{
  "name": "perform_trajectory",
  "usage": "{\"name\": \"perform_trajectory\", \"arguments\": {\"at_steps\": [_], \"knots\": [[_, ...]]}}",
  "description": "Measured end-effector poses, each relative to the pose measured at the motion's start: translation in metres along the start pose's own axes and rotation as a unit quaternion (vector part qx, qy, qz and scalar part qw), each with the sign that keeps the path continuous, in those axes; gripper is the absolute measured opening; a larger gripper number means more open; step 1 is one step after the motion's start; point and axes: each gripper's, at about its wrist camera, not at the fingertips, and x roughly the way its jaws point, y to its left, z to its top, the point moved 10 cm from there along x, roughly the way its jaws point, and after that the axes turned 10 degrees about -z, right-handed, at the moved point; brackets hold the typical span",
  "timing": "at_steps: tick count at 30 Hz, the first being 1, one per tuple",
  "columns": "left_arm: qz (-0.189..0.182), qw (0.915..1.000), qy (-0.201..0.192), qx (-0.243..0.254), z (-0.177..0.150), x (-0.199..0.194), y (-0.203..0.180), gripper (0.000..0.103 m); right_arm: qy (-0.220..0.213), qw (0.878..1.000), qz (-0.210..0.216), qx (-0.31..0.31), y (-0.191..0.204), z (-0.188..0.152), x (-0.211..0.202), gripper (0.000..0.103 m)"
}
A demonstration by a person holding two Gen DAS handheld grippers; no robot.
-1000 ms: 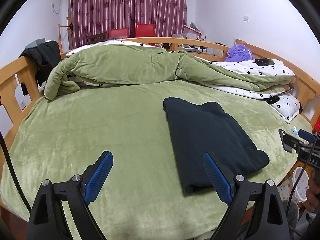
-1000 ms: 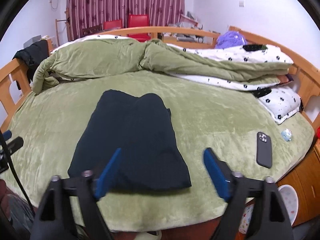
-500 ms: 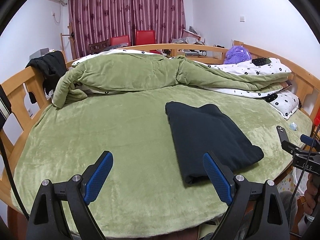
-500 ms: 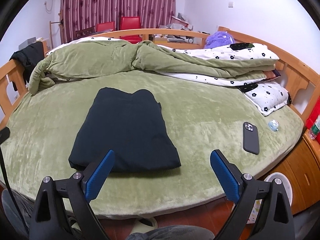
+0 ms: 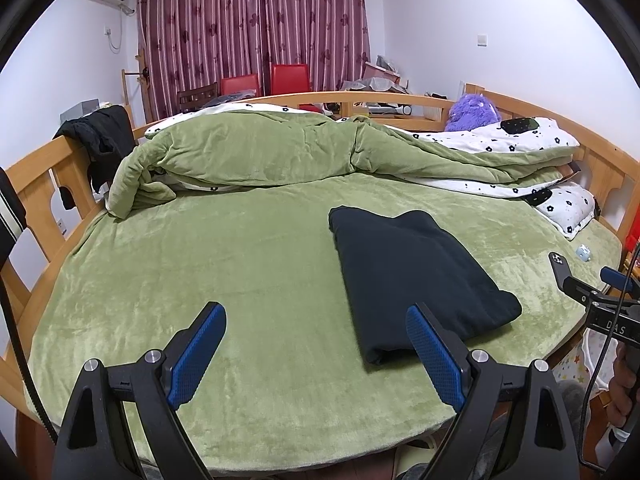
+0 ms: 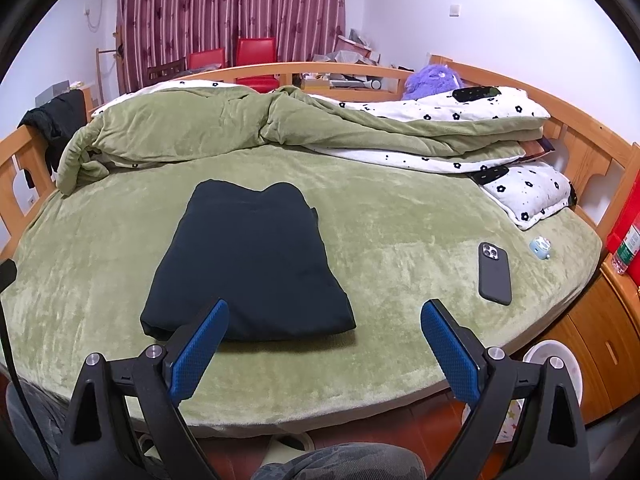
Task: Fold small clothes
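Pulled both grippers, left (image 5: pixel 316 354) and right (image 6: pixel 325 350), back off the bed (image 6: pixel 400 208); fingers apart, holding nothing, so the black shirt (image 6: pixel 250 264) looks folded and done

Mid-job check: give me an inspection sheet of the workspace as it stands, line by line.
Surface: green bed cover, flat at the near side.
Job's things: dark garment, folded into a neat rectangle, untouched.
Clutter: phone and a small blue item at the right edge; bunched quilt behind.
Grippers: left tongs and right tongs open, empty, above the near bed edge.
Cables: black cable at the left border.
Surroundings: wooden bed rail, curtain, red chairs.
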Motion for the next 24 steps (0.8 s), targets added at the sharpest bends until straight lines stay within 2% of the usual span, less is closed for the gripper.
{"name": "perform_trajectory", "arguments": {"at_steps": [24], "knots": [[0.004,0.9998,0.006,-0.018,0.0010,-0.0027,0.0052,0.092,-0.008,1.000,0.005,-0.001,0.0070,0.0105,-0.0069,0.096]]}}
